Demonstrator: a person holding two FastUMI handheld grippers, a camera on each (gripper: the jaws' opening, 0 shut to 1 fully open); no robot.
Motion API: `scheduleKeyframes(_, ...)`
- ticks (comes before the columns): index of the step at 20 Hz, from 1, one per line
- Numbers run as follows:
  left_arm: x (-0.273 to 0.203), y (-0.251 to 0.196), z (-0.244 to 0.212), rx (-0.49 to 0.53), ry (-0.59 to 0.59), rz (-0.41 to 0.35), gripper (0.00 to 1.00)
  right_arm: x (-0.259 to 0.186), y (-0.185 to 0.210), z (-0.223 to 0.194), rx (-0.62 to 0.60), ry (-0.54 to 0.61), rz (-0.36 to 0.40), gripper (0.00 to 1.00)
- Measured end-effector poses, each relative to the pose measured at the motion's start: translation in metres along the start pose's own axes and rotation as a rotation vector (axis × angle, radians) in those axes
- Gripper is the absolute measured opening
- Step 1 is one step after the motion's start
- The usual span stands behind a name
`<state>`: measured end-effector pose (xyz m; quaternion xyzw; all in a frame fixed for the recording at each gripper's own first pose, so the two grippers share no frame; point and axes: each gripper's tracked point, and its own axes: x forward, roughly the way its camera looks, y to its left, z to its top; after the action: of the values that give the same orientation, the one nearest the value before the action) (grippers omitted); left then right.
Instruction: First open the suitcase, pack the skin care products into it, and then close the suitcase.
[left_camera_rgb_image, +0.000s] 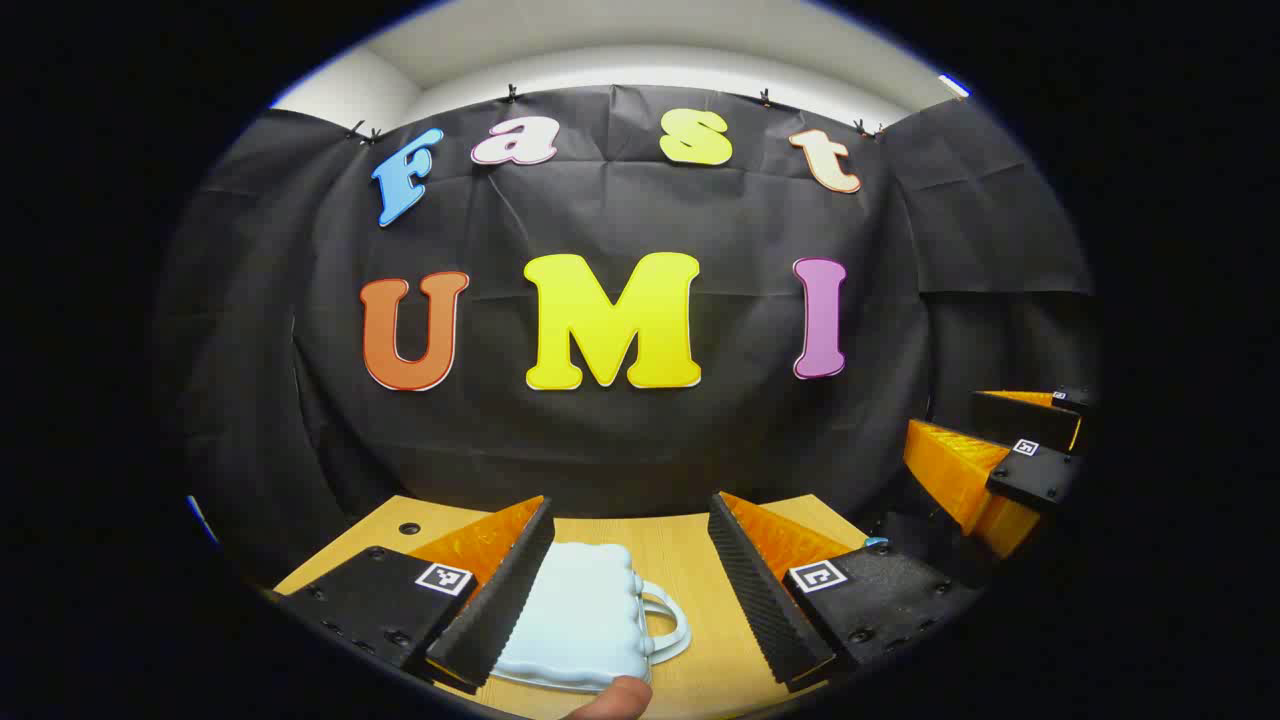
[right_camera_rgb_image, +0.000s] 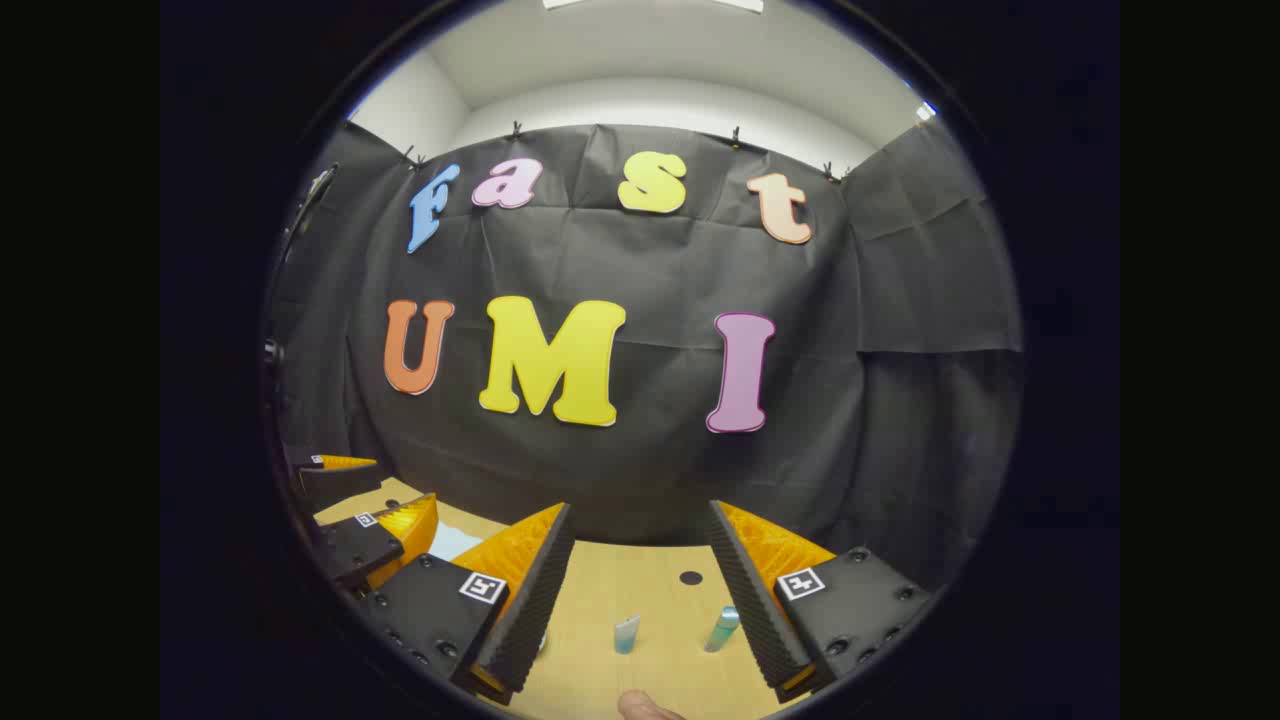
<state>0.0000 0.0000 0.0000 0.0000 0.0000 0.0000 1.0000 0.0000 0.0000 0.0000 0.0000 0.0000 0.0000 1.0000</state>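
Both tools hover with jaws spread, gripping nothing. Between the left tool's (left_camera_rgb_image: 630, 590) fingers, the pale blue suitcase (left_camera_rgb_image: 580, 625) lies closed on the wooden surface (left_camera_rgb_image: 690, 545). Ahead of the right tool (right_camera_rgb_image: 640, 590), two small skincare tubes (right_camera_rgb_image: 627, 634) stand apart.
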Motion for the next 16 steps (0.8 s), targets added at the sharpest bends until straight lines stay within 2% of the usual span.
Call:
scheduleKeyframes(7, 0.0, -0.018, -0.005, -0.017, 0.027, -0.021, 0.99, 0.0, -0.009, -0.007, -0.021, 0.022, 0.004, 0.8)
scheduleKeyframes(16, 0.0, -0.021, -0.011, -0.022, 0.043, -0.001, 0.99, 0.003, -0.019, -0.013, -0.013, 0.036, -0.001, 0.8)
